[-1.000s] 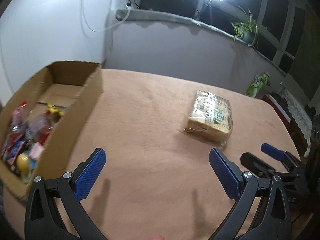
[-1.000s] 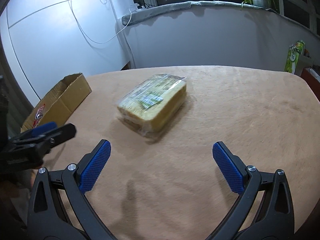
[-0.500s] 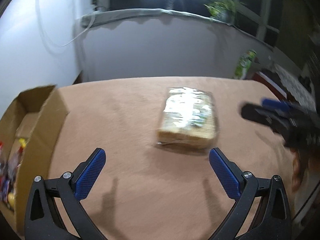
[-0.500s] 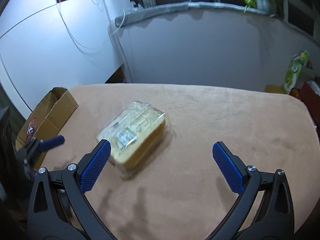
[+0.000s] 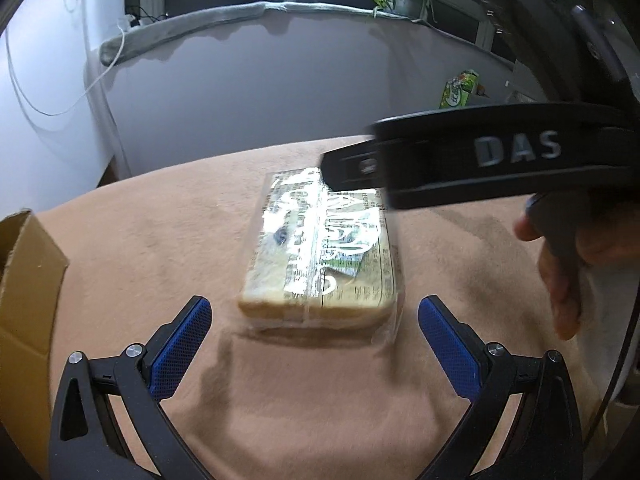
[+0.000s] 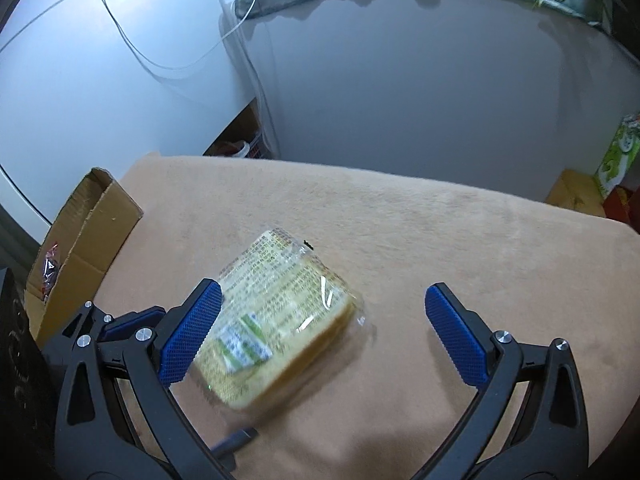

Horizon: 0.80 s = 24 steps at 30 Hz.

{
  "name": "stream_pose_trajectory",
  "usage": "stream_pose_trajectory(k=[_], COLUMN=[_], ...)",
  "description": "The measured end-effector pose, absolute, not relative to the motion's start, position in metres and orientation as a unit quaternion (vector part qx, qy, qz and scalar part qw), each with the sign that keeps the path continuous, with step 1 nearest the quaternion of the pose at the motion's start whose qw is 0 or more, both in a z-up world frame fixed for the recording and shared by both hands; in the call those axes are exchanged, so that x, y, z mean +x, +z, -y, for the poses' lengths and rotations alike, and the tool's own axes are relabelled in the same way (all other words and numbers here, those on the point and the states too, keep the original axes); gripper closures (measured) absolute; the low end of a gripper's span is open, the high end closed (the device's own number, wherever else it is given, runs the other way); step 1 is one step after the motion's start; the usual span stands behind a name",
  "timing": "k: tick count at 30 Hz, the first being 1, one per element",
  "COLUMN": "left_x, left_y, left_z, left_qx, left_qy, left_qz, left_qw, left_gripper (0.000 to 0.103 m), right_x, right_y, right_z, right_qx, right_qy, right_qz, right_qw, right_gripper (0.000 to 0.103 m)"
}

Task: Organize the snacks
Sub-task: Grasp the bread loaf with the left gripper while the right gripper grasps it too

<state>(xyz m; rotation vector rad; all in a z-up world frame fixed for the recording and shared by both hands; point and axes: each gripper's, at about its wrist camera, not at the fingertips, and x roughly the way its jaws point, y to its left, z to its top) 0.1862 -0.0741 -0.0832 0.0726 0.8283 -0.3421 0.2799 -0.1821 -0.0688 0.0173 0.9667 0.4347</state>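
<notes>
A clear-wrapped pack of yellow sliced cake [image 5: 324, 252] lies flat on the tan cloth-covered table [image 5: 160, 248]. My left gripper [image 5: 314, 340] is open just in front of the pack's near end, jaws wider than the pack. My right gripper [image 6: 324, 332] is open above the pack [image 6: 280, 320], its left pad [image 6: 188, 332] over the pack's left edge. The right gripper's black body [image 5: 500, 152] crosses over the pack's far end in the left wrist view. The left gripper's fingers [image 6: 132, 322] show at left in the right wrist view.
An open cardboard box [image 6: 80, 248] holding snack packets [image 6: 50, 270] stands at the table's left edge; its flap [image 5: 24, 280] shows in the left wrist view. A grey wall runs behind the table. A green carton [image 6: 618, 154] stands beyond the far right edge.
Both grippers have closed in on the cake pack from opposite sides. The left one turned away from the box towards it. The right one now hangs over it.
</notes>
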Motion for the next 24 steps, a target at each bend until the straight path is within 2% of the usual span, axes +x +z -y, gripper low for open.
stream_pose_trajectory(k=[8,11,13,15,24], left_x=[0.205,0.215,0.218,0.219,0.231], left_y=[-0.09,-0.098,-0.1,-0.101,-0.101], left_z=[0.08,0.077,0.077,0.081,0.086], left_qx=[0.033,0.026,0.028,0.046,0.057], left_qy=[-0.163,-0.159,-0.157,-0.148,-0.142], left_qz=[-0.416,-0.441,-0.446,-0.449,-0.451], left_qw=[0.894,0.883,0.881,0.88,0.879], left_gripper=[0.0,0.0,0.001,0.001,0.002], right_x=[0.302,0.3,0.298,0.294,0.289], right_y=[-0.099,-0.104,-0.104,-0.103,-0.104], right_z=[0.171,0.17,0.172,0.174,0.182], right_qx=[0.044,0.043,0.045,0.058,0.076], right_qy=[0.239,0.245,0.246,0.263,0.273], right_qz=[-0.5,-0.489,-0.483,-0.475,-0.465], right_qw=[0.831,0.836,0.839,0.838,0.839], right_gripper=[0.0,0.0,0.006,0.02,0.029])
